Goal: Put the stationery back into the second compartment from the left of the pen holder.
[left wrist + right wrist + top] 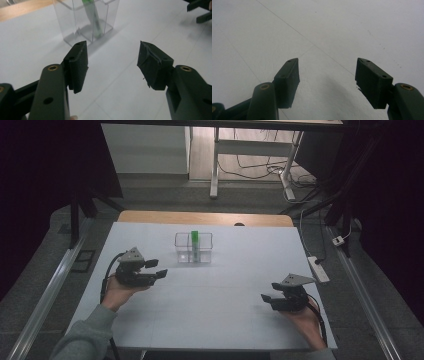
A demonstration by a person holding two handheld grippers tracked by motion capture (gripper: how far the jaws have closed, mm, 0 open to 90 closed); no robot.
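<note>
I take the clear holder (193,247) as my landmark: it stands on the white desk (210,305) toward the far edge, roughly midway across, a see-through box split into compartments, three as far as I can count from the high view, though the walls are hard to separate. One green pen (195,242) stands in it, leaning slightly inside a middle cell, its lower end on the holder's floor; I judge it is kept there so it stays upright and easy to pick from above. My left hand-held gripper (156,268) sits to the near left of the holder, jaws spread with nothing between them, and pointed toward it, as the left gripper view shows the holder (85,22) and the pen (93,18) just beyond the pads; I judge that aim suits a reach for the pen. My right hand-held gripper (266,299) rests well apart from the holder, to its near right, low over bare desk (337,30), jaws likewise spread and empty, waiting out of the way. The count: two grippers, one holder, one pen, one desk.
</note>
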